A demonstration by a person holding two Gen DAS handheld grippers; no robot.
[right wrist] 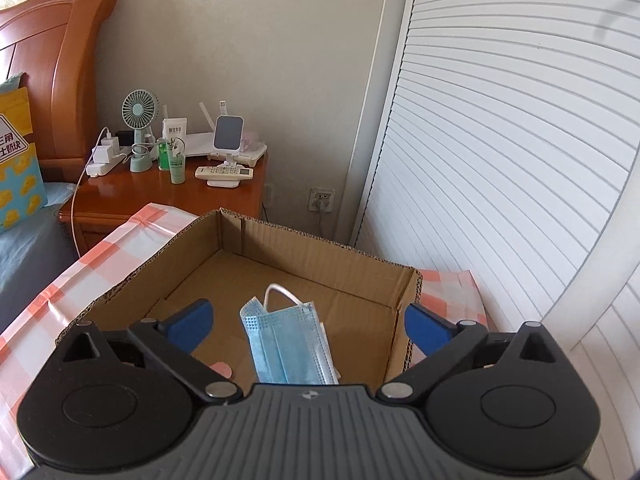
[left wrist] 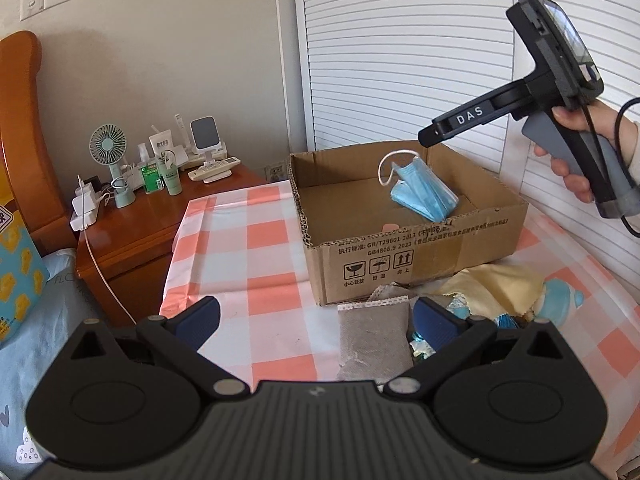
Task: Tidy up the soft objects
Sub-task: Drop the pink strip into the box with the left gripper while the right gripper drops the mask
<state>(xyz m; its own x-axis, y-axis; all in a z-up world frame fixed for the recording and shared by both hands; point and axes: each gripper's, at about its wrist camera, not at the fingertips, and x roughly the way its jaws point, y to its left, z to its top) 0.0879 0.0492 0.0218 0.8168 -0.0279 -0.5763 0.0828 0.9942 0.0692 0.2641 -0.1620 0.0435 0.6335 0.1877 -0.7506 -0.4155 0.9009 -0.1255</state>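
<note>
An open cardboard box (left wrist: 416, 256) stands on a pink-and-white checked table. A folded blue face mask (left wrist: 424, 192) with a white ear loop lies inside it; it also shows in the right wrist view (right wrist: 288, 344). My right gripper (right wrist: 306, 322) is open and empty, held above the box (right wrist: 120, 292) over the mask; its body shows in the left wrist view (left wrist: 472, 116). My left gripper (left wrist: 316, 320) is open and empty, low over the table in front of the box. A grey fabric pouch (left wrist: 374, 336) lies between its fingers. A yellow cloth (left wrist: 492, 288) and a light-blue soft toy (left wrist: 560, 300) lie to the right.
A wooden nightstand (left wrist: 160, 220) at the left carries a small fan (left wrist: 108, 152), bottles, a remote and a power strip. A bed with a wooden headboard (right wrist: 60, 60) lies further left. White louvred doors (left wrist: 400, 60) stand behind the box.
</note>
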